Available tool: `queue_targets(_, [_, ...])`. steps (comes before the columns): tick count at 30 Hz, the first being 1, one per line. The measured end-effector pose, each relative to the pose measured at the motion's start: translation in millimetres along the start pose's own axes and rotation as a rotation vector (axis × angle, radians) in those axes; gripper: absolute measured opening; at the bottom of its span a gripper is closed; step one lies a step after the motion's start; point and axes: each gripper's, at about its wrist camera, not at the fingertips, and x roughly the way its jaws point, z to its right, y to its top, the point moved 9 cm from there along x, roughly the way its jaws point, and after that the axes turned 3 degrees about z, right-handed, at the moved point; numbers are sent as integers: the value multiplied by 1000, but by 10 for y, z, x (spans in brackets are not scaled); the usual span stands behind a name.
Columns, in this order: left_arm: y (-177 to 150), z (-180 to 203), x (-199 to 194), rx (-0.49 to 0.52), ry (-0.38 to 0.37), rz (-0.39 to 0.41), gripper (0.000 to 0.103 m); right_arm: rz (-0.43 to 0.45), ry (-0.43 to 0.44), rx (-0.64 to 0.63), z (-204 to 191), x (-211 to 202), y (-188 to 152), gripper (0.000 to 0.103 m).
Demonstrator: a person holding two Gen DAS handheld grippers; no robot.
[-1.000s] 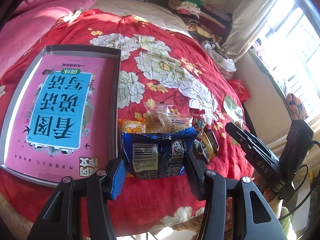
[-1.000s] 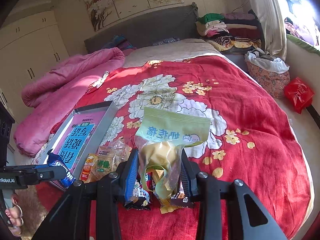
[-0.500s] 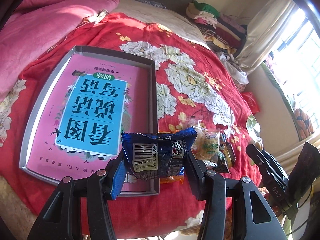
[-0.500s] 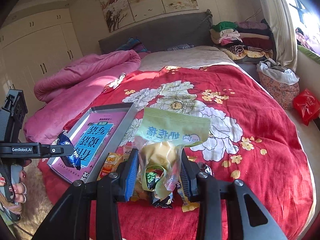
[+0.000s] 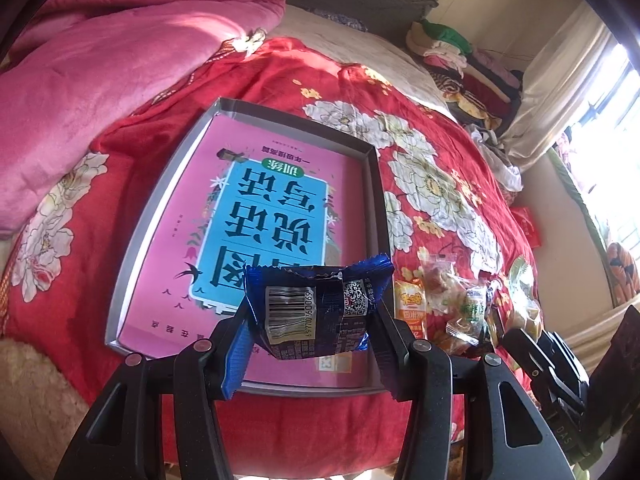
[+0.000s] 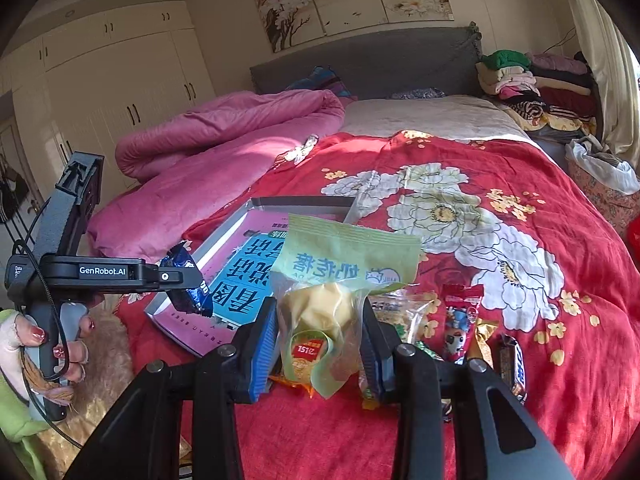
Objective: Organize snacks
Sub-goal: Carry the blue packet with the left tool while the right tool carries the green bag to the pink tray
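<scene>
My left gripper (image 5: 314, 322) is shut on a dark blue snack packet (image 5: 316, 312) with a barcode, held above the near right corner of a grey tray (image 5: 160, 208) that has a pink and blue book (image 5: 264, 220) lying in it. The same packet (image 6: 188, 280) and left gripper (image 6: 176, 278) show at the left of the right wrist view. My right gripper (image 6: 320, 332) is shut on a pale green bag of yellow snack (image 6: 332, 280), held above the red bedspread, to the right of the tray (image 6: 304, 202).
Several loose snacks (image 6: 460, 324) lie on the red floral bedspread (image 6: 500, 208) right of the tray; they also show as a pile of packets (image 5: 444, 300). A pink quilt (image 5: 100, 60) is heaped at the left. Folded clothes (image 6: 532, 80) are stacked by the headboard. A hand (image 6: 48, 340) holds the left grip.
Both grippers have swung left with their packets. The blue packet went from over the snack pile to over the tray's near corner. The green bag now hangs closer to the tray.
</scene>
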Motion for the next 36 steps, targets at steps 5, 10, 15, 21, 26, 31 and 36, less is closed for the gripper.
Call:
queue_targets(5, [39, -234, -33, -21, 34, 12, 55, -15, 31, -33, -233, 123, 6, 39])
queue_targets(10, [70, -456, -28, -47, 61, 15, 55, -23, 57, -65, -461, 252, 33, 39])
queue_targets(15, [90, -586, -37, -61, 72, 12, 55, -34, 74, -90, -638, 357, 39, 39])
queue_targets(21, [121, -693, -58, -59, 92, 19, 55, -45, 85, -94, -738, 461, 52, 39])
queue_targets(26, [117, -797, -40, -72, 100, 4, 55, -57, 96, -91, -802, 557, 58, 39])
queue_targets(31, [87, -872, 6, -62, 115, -17, 55, -86, 95, -108, -874, 692, -18, 39])
queue_targets(36, [31, -877, 90, -45, 114, -49, 55, -115, 75, -125, -876, 798, -118, 39])
